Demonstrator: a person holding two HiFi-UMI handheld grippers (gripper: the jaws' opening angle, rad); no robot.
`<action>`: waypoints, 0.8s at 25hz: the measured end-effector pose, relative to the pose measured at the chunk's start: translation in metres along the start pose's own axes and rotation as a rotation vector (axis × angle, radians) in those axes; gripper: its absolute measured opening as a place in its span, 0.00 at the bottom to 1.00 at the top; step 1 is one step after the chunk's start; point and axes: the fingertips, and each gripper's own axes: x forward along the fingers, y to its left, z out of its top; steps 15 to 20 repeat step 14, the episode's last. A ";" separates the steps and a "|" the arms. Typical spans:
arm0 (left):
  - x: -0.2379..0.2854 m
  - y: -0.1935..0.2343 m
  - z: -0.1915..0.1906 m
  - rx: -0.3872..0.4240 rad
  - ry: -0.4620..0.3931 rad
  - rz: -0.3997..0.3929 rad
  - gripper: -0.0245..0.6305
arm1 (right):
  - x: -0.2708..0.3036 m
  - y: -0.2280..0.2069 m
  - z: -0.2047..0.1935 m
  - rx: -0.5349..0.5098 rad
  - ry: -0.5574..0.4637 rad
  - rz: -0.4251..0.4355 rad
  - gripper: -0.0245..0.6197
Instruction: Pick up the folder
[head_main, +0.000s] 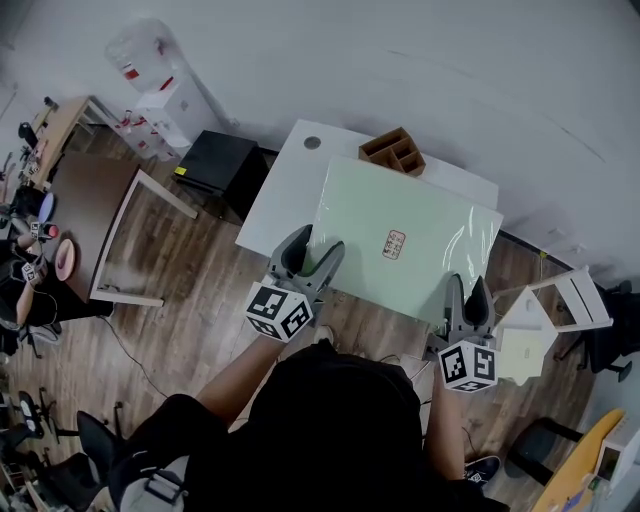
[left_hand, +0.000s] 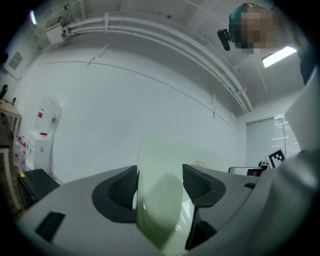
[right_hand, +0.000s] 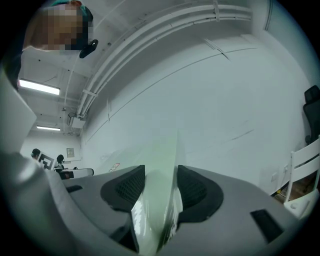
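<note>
Pale green folder (head_main: 400, 235) pinched at its near edge by both grippers, over the white table (head_main: 285, 190).

At the left, a black cabinet (head_main: 220, 165) stands beside the table. The left gripper (head_main: 312, 258) has its jaws closed on the folder's near left corner; in the left gripper view the dark pads (left_hand: 122, 189) press the green sheet from both sides. The folder spreads across most of the tabletop, with a small red-printed label (head_main: 394, 243) near its middle and its far edge close to a wooden organiser (head_main: 393, 152). The right gripper (head_main: 468, 300) clamps the near right corner, jaws tight on the sheet. Whether the far edge rests on the table cannot be told. A white chair (head_main: 565, 295) stands at the far right.
</note>
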 end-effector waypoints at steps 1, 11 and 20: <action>-0.002 0.004 0.001 0.002 -0.003 -0.001 0.48 | 0.001 0.005 -0.001 -0.003 -0.003 -0.001 0.38; -0.014 0.039 0.014 0.016 -0.035 -0.025 0.48 | 0.015 0.041 -0.006 -0.024 -0.044 -0.015 0.38; -0.016 0.046 0.020 0.027 -0.040 -0.033 0.48 | 0.018 0.049 -0.005 -0.024 -0.057 -0.022 0.38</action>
